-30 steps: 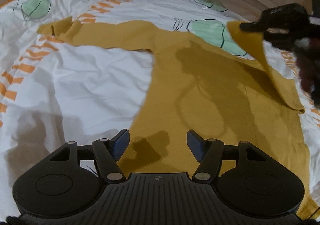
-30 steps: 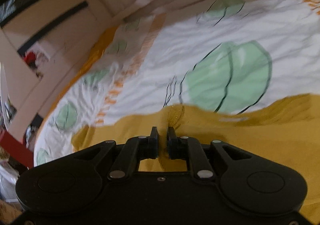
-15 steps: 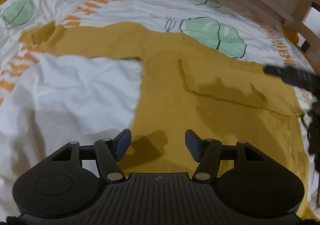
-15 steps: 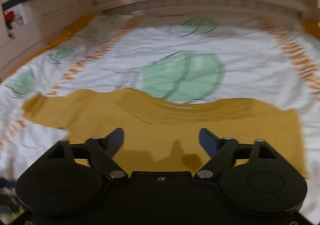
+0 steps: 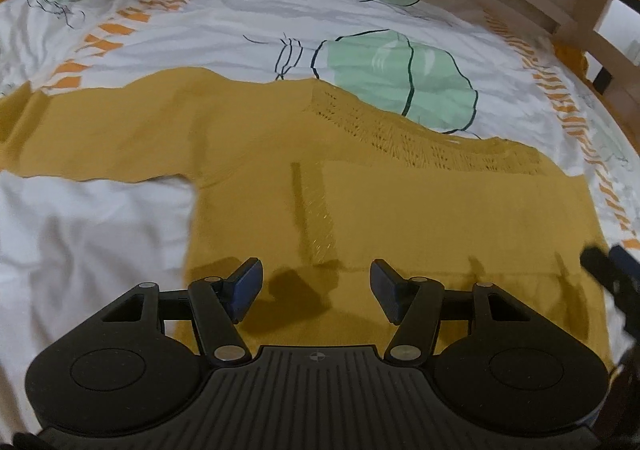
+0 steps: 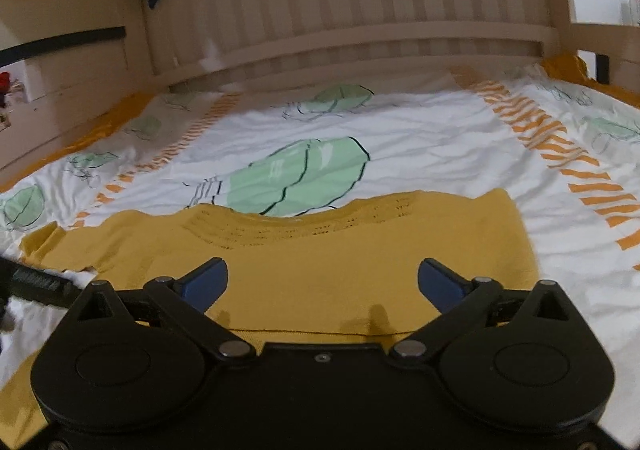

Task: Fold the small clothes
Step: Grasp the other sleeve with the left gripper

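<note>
- The mustard sweater (image 5: pixel 400 218) lies flat on the bed's printed duvet (image 5: pixel 248 22), its neckline toward the headboard (image 6: pixel 360 2); one sleeve is folded across the chest, and the other sleeve (image 5: pixel 100 130) stretches out flat toward the duvet's left edge in the left wrist view
- The right gripper (image 6: pixel 322 280) has just been opening and now stands spread wide, with nothing between the pads; it hangs over the folded part of the sweater
- The left gripper (image 5: pixel 316 290) is about half open and empty, above the sweater's body near the hem
- Risk: the folded sleeve rests loose, so a gripper dragging across the knit would likely pull it out of line
- Risk: pinching the outstretched sleeve too deep could catch the duvet as well, lifting both and wrinkling the fold
- Risk: the loose knit near the neckline may snag on a pad edge
- Risk: with both grippers close over the same cloth, they could knock together
- No containers show in either view; the bed frame's rails hold nothing I can make out
</note>
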`<state>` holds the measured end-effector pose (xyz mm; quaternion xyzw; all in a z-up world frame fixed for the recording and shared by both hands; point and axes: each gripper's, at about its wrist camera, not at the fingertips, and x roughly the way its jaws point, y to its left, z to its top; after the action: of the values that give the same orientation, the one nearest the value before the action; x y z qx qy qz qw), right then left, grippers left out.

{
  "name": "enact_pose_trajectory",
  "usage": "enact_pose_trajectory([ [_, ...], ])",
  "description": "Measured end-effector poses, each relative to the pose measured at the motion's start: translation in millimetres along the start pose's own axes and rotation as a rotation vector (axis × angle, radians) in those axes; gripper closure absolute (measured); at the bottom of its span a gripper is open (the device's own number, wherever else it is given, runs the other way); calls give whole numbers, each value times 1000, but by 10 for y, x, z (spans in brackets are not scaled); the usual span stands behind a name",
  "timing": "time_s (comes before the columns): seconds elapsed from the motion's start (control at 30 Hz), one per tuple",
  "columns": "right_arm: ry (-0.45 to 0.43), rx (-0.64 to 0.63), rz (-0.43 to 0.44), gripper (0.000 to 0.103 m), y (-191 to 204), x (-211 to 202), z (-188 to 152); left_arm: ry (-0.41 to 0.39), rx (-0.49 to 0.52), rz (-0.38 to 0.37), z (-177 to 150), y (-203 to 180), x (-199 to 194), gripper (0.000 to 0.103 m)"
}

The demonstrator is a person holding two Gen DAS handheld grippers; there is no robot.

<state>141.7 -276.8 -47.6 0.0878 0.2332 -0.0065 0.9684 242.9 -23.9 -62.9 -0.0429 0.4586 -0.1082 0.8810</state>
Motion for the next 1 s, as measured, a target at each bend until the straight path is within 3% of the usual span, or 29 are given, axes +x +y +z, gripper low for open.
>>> enact_pose_trajectory([
  [0.33,18,25,95,1,-30,58,-112,20,-19,19,189,-73,403,47],
  [0.4,13,31,101,1,-35,51,-108,-4,-13,26,211,-89,409,56],
  [0.47,15,34,102,1,-46,58,-125,-26,0,36,234,-121,385,81],
  [0.53,18,36,104,1,-44,70,-134,-47,25,49,268,-163,349,99],
  [0.63,15,47,109,1,-52,60,-128,-96,49,74,372,-219,225,99],
  [0.83,7,72,136,1,-67,38,-102,-275,143,155,779,-216,-160,103],
  [1.0,22,69,144,1,-52,56,-107,-283,142,242,948,-14,-151,103],
])
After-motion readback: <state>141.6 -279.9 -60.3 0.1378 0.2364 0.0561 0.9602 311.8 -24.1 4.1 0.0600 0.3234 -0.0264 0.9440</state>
